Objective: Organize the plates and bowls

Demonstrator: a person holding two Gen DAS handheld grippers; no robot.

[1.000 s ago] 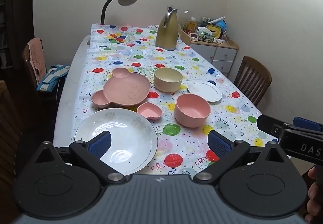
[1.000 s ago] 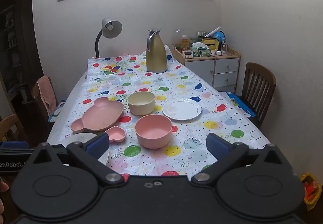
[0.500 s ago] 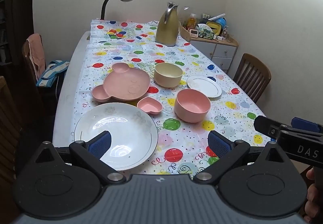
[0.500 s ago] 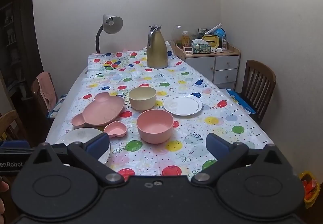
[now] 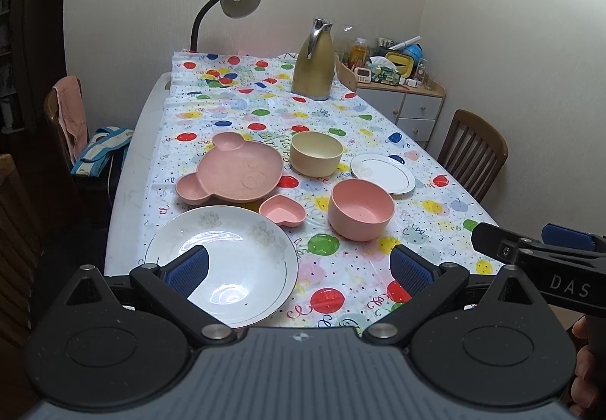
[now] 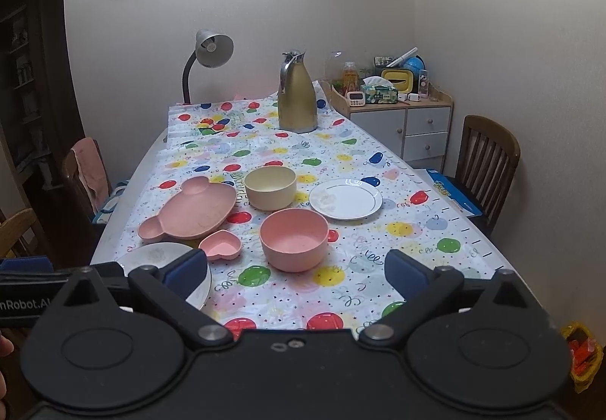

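Tool-wise, I have both spread wide and holding nothing: my left tool (image 5: 299, 268) hangs over the near edge of the surface (image 5: 363, 124), my right tool (image 6: 297, 270) just right of it. Everything I must sort lies spread out and unstacked: the large white plate (image 5: 227, 264) nearest at the left, the heart dish (image 5: 282, 209) just beyond it, the pink bowl (image 5: 360, 207) to its right, then the bear plate (image 5: 235, 170), cream bowl (image 5: 316, 152) and small white plate (image 5: 382, 173) farther back. I judge the glossy white plate the riskiest: a shallow rim grip could slip and drop it off the near edge. Reaching past it, I might clip the heart dish, and the balloon-print cloth (image 5: 333, 291) could bunch if I drag anything.
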